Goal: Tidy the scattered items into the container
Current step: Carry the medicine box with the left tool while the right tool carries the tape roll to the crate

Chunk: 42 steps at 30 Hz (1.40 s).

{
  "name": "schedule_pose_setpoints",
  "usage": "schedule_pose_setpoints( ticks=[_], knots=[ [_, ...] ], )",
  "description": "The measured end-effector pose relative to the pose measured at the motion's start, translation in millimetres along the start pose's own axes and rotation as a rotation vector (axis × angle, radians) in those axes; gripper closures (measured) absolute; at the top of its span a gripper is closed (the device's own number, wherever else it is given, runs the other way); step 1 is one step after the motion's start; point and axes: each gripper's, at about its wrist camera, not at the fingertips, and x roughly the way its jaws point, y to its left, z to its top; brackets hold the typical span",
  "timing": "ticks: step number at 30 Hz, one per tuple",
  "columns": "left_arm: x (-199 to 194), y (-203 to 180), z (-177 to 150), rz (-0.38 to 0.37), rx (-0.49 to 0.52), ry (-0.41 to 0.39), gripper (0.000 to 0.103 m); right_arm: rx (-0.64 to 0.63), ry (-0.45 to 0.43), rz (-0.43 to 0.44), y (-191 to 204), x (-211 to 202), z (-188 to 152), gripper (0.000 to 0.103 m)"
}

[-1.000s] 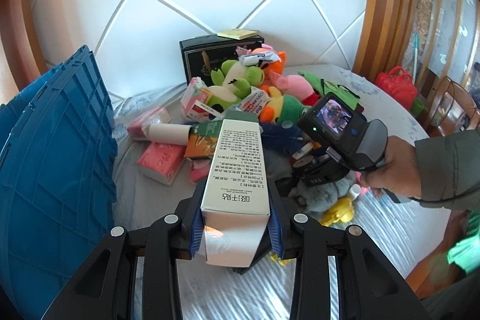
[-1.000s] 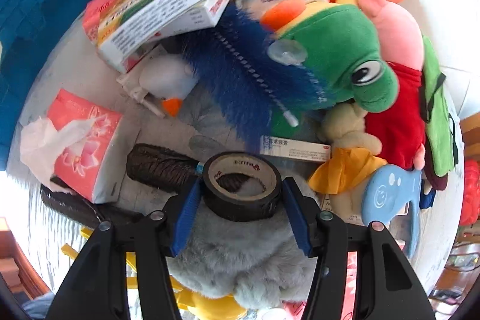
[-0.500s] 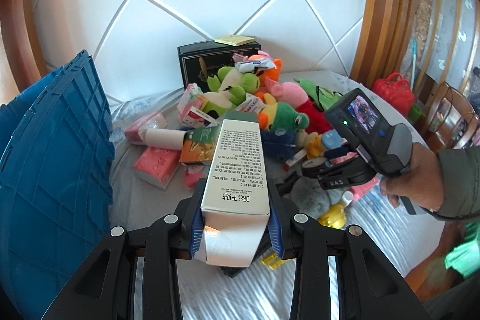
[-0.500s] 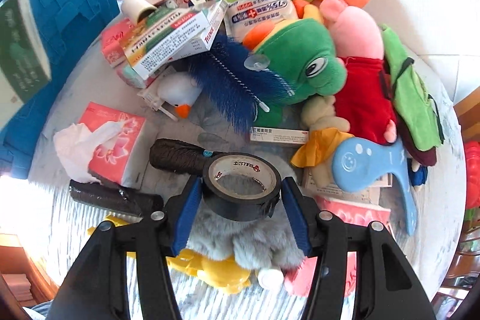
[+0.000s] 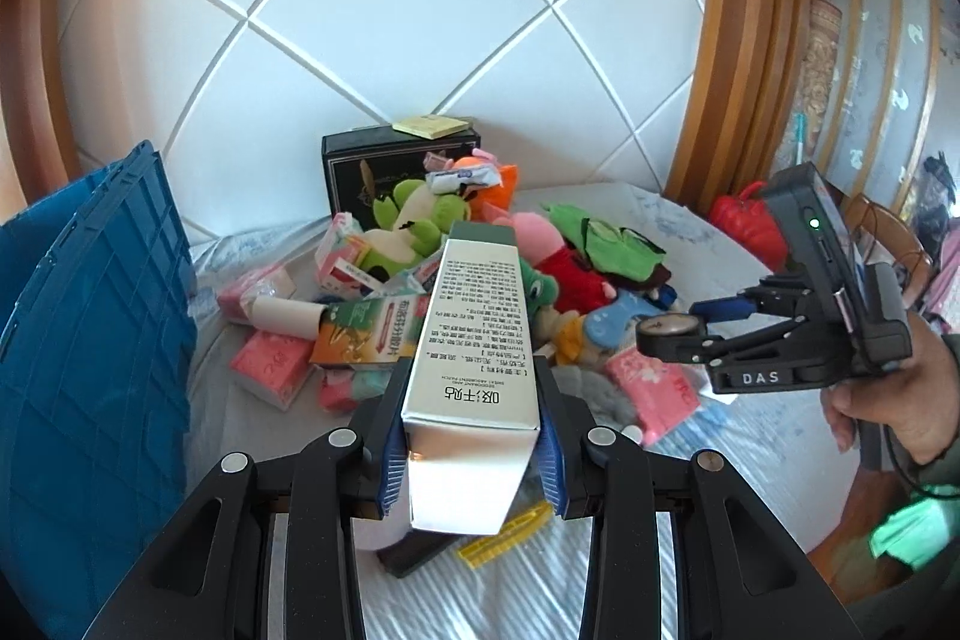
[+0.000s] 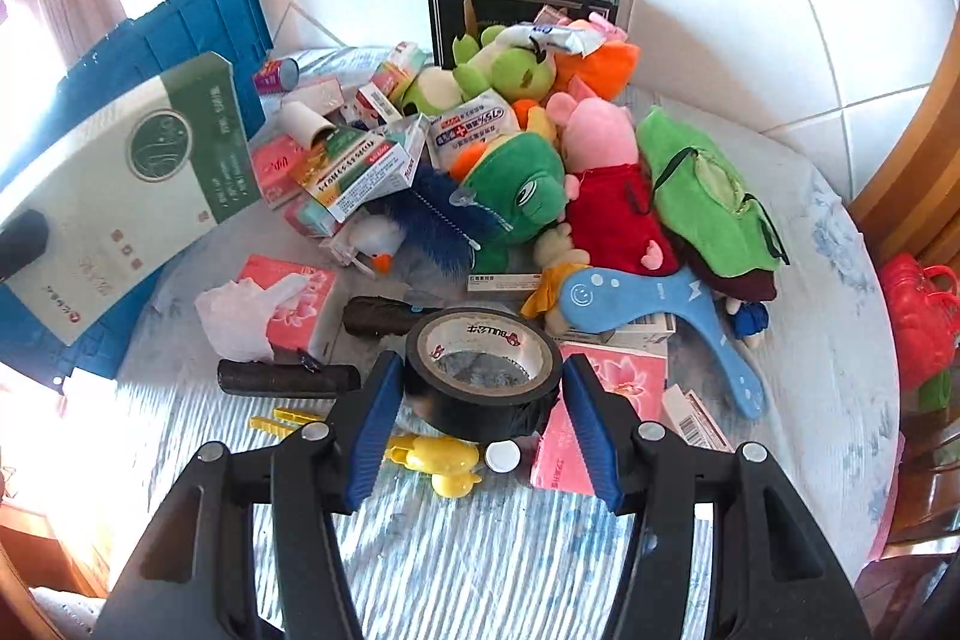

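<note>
My left gripper (image 5: 471, 436) is shut on a tall white and green carton (image 5: 474, 340) and holds it above the table, right of the blue crate (image 5: 90, 340). The carton also shows in the right wrist view (image 6: 132, 184), in front of the crate (image 6: 198, 10). My right gripper (image 6: 480, 400) is shut on a black tape roll (image 6: 483, 373), lifted above the pile. It shows in the left wrist view (image 5: 696, 325), at the right with the roll (image 5: 669, 331) between its fingers.
A heap of plush toys (image 6: 522, 184), medicine boxes (image 6: 360, 166), pink tissue packs (image 6: 294, 304), a blue brush (image 6: 444, 214) and a blue paddle (image 6: 654, 304) lies on the round table. A black box (image 6: 516, 4) stands at the tiled wall. A red bag (image 6: 918, 304) is at the right.
My right gripper has lifted the tape roll up off the grey plush and pulled back from the pile. My left gripper has kept its hold on the carton and moved back slightly.
</note>
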Motion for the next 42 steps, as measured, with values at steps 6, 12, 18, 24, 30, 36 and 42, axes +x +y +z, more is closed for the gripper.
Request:
schedule_pose_setpoints(
  ticks=[6, 12, 18, 24, 30, 36, 42],
  knots=[
    [-13.3, -17.7, 19.6, -0.038, 0.024, -0.053, 0.068, 0.071, -0.080, -0.018, -17.1, -57.8, -5.9, 0.049],
    [-23.0, -28.4, 41.6, -0.063, 0.056, -0.087, 0.068, 0.153, -0.117, -0.030, -34.0, -92.9, -11.7, 0.049],
    [-32.9, -30.9, 56.9, -0.040, 0.055, -0.055, 0.068, 0.172, -0.159, -0.067, -29.9, -117.4, -10.9, 0.049],
    [-54.8, -24.1, 70.2, 0.013, 0.054, -0.047, 0.068, 0.180, -0.180, -0.085, -14.9, -132.3, -4.7, 0.049],
    [-74.2, -4.5, 75.9, 0.033, 0.044, -0.080, 0.068, 0.158, -0.203, -0.091, 10.3, -144.7, 11.2, 0.049],
    [-88.3, 25.4, 75.4, 0.049, 0.016, -0.099, 0.068, 0.114, -0.234, -0.087, 45.2, -155.7, 34.5, 0.049],
    [-100.2, 61.9, 70.4, 0.088, -0.027, -0.096, 0.068, 0.052, -0.254, -0.061, 87.7, -156.8, 61.5, 0.049]
  ],
)
